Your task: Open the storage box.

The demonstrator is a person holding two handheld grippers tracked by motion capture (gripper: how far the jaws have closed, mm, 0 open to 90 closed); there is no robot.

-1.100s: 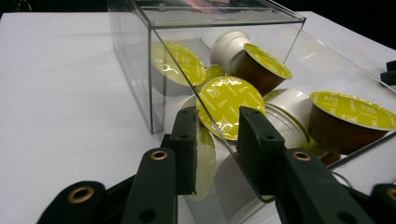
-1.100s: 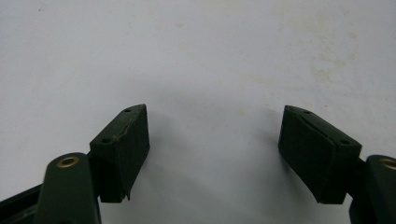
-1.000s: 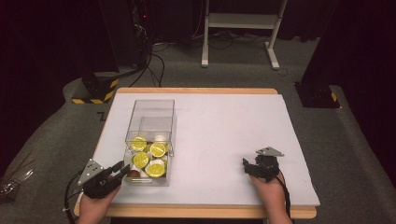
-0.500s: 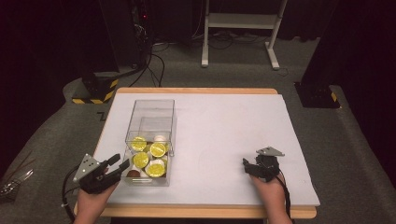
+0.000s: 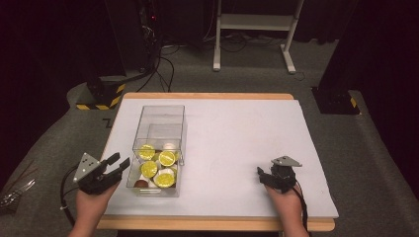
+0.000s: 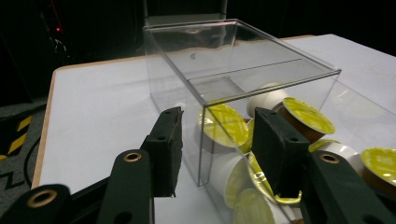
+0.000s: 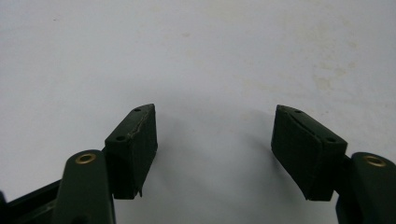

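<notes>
1. Compared with 1 second earlier, the left gripper (image 5: 120, 165) is sitting further out from the clear box (image 5: 148, 187), backed toward the table's left edge; its jaws have just been opening and then easing slightly closed, and nothing is pressed between them.
2. Seen along the left gripper (image 6: 217, 151), the 2 jaws are standing apart, framing the box's near corner (image 6: 201, 140) without touching it.
3. Coffee pods (image 5: 163, 168) with yellow-green lids are lying inside the box's near end, on the white table (image 5: 237, 143).
4. Off to the right, the right gripper (image 5: 261, 175) is resting low over bare table, jaws apart and empty, having just been closing a little (image 7: 215, 149).
5. Risk, as I am judging it: a jaw is lining up with the thin wall, so pushing in could shove the light box or tip it, spilling pods.
</notes>
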